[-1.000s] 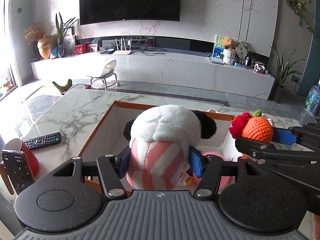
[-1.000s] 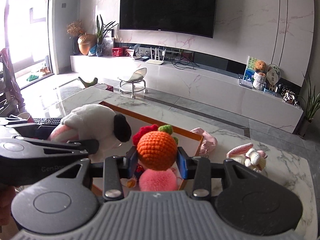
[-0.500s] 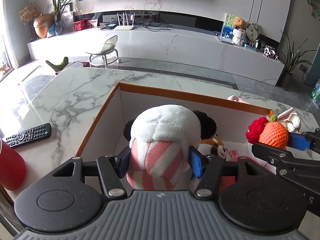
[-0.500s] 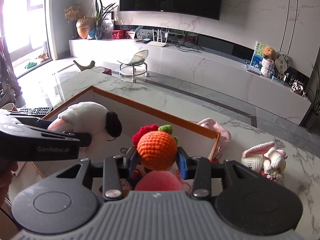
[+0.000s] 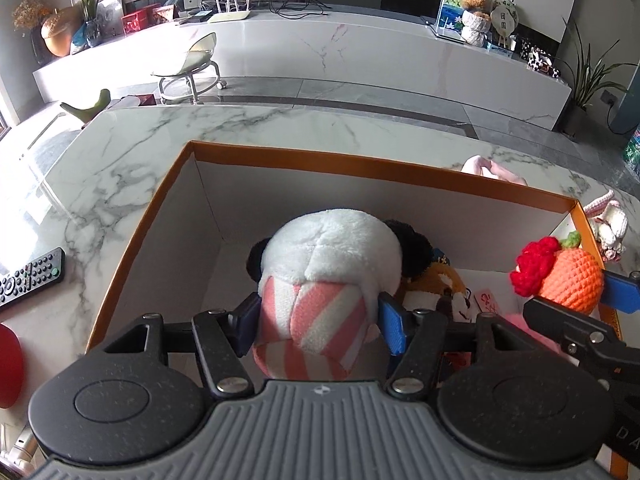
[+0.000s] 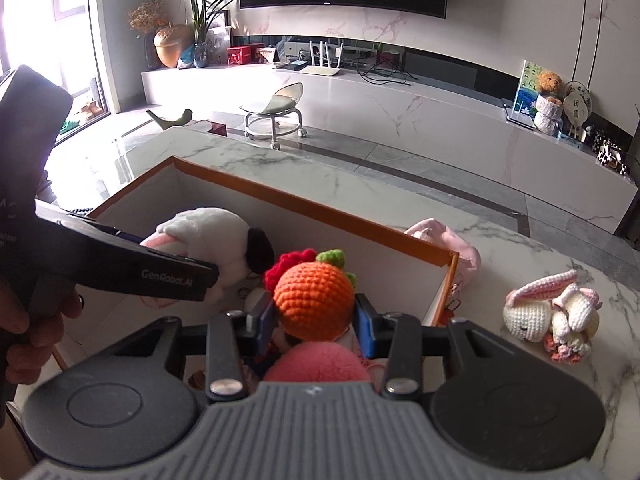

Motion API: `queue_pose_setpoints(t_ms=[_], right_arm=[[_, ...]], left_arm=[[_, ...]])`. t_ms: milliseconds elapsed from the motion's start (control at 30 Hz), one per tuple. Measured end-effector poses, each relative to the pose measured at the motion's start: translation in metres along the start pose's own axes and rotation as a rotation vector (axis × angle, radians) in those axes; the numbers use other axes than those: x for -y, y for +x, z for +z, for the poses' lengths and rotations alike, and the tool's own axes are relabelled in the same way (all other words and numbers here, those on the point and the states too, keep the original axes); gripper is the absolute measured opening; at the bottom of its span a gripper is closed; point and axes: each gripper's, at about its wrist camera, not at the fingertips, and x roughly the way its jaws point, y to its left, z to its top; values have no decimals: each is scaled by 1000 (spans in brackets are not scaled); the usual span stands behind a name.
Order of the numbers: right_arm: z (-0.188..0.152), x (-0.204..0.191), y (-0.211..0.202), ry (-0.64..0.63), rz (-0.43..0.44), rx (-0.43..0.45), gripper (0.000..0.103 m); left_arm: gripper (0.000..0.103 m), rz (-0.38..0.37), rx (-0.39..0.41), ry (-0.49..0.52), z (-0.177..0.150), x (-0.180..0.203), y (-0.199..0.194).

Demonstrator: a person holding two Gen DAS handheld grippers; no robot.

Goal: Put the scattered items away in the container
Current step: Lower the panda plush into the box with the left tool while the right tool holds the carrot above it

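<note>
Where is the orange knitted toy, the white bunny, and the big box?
orange knitted toy [image 6: 314, 305], right wrist view, middle of its round orange body.
white bunny [image 6: 527, 314], right wrist view, its round white head.
big box [image 5: 360, 165], left wrist view, the far orange rim.

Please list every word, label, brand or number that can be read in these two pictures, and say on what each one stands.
"GenRobot.AI": on the side of the left gripper, seen from the right wrist view.
"DA": partial letters on the right gripper body at the left wrist view's edge; the rest is cut off.
Remote control buttons: too small to read.
Pink tag in the box: red marks, unreadable.
</note>
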Motion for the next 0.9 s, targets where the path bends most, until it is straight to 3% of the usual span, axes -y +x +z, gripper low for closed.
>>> queue_pose_setpoints(t_ms=[267,400,900], right_arm=[[0,11,1,3,-24,-4,44],[1,11,3,10,-24,-10,44],[7,13,21,39,-34,-64,44]], left_arm=[[75,5,-35,8,4,1,5],[81,-2,-57,18,5,2,8],[81,-3,40,4,8,2,-24]])
